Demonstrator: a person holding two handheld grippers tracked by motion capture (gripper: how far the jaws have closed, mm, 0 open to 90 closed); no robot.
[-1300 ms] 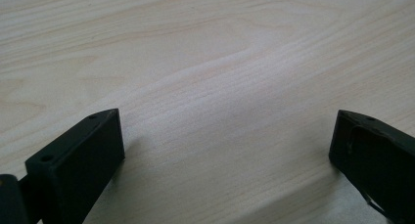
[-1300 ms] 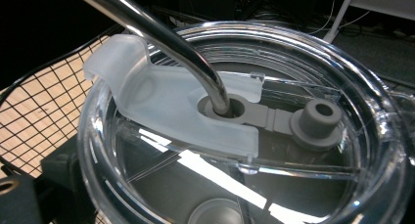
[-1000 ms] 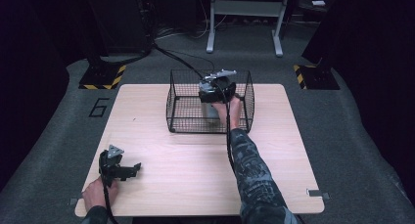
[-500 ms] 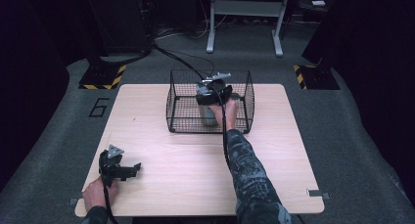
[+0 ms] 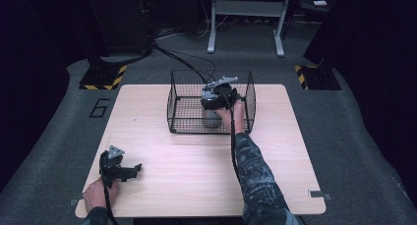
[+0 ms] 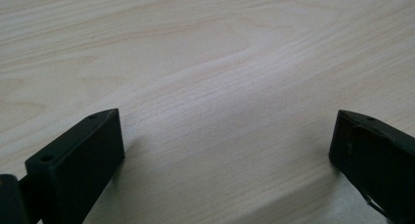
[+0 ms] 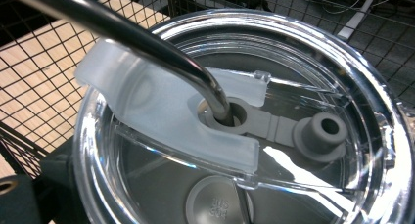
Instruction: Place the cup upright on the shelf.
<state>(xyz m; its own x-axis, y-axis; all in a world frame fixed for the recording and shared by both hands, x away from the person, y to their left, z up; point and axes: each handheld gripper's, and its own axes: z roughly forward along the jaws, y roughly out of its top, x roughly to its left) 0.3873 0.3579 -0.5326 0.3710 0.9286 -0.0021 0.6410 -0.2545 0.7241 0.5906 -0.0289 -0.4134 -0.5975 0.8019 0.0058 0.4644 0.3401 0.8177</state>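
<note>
Inside the wire basket (image 5: 251,95), the right gripper (image 5: 215,98) clamps the steel tumbler (image 5: 212,118) (rigid, slick; grip its body), while the left gripper (image 5: 129,170) rests wide apart.

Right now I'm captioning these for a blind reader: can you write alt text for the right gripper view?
Close-up from above of a metal tumbler's clear plastic lid, with a bent metal straw going through its centre hole. A black wire basket surrounds the cup, on a pale wooden table.
</note>
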